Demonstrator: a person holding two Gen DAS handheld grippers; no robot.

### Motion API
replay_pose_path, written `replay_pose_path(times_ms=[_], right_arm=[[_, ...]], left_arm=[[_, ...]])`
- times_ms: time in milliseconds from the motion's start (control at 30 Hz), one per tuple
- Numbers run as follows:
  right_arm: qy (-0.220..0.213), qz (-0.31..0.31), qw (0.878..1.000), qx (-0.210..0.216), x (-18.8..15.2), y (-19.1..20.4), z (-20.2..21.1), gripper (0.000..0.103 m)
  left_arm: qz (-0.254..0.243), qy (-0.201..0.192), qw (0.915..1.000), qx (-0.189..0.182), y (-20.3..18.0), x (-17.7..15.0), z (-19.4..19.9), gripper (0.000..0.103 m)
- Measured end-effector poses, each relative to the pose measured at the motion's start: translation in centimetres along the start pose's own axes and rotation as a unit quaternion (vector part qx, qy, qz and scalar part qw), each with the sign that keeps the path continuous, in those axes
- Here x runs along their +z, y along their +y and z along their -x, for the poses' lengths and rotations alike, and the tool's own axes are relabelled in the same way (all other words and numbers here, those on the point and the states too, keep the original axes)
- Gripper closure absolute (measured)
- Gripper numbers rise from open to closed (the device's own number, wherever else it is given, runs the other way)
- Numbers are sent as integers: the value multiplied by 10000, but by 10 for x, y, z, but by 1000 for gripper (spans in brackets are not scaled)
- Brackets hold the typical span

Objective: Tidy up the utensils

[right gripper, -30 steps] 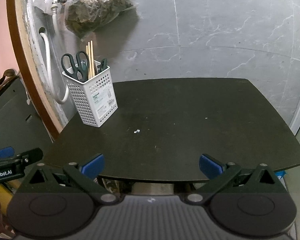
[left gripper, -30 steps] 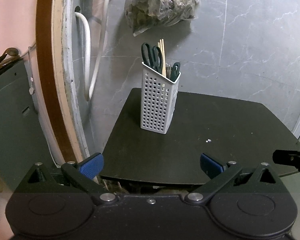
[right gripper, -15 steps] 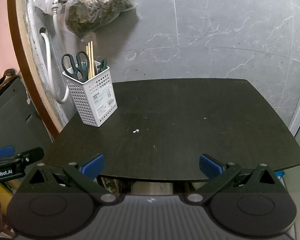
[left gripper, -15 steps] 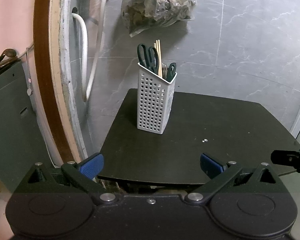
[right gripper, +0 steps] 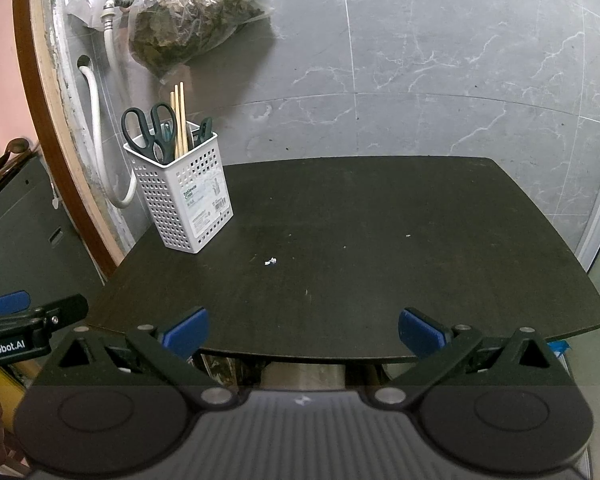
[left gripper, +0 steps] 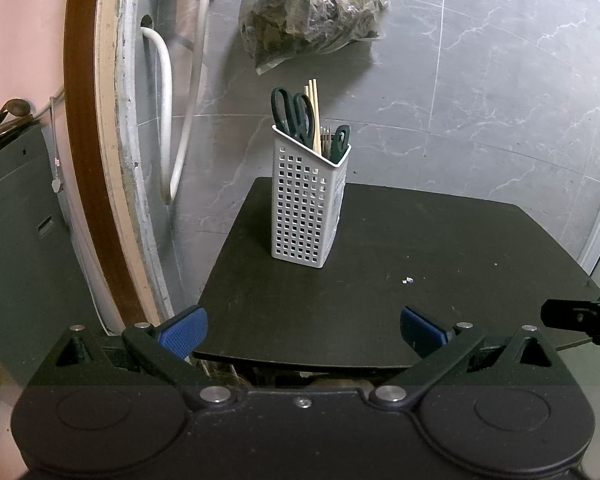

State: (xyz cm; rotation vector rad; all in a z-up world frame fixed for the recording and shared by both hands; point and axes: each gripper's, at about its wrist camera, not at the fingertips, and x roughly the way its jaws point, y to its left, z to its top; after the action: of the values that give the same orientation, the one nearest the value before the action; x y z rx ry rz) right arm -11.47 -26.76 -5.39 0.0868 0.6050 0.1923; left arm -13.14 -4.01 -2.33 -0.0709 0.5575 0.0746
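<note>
One holder: a white plastic utensil holder [left gripper: 308, 204] with square holes is seen, upright, with a printed label on one side.
Place: it is set near the back left corner of the dark surface [right gripper: 380, 240].
Contents: one pair of dark green scissors [right gripper: 150, 130], handles up; a few pale wooden chopsticks [right gripper: 179, 120]; one more dark green handle [left gripper: 341, 140].
Left claw [left gripper: 302, 326]: spread wide, nothing is held.
Right claw [right gripper: 303, 328]: spread wide, nothing is held.
Wall: one plastic bag [left gripper: 312, 12] is hung.
</note>
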Motion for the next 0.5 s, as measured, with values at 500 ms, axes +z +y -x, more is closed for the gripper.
replay_pose_path(times_ms=[500], right_arm=[[3,14,10000,-4,0,1,0,0]], left_arm=[[4,7,10000,-4,1,0,-1,1]])
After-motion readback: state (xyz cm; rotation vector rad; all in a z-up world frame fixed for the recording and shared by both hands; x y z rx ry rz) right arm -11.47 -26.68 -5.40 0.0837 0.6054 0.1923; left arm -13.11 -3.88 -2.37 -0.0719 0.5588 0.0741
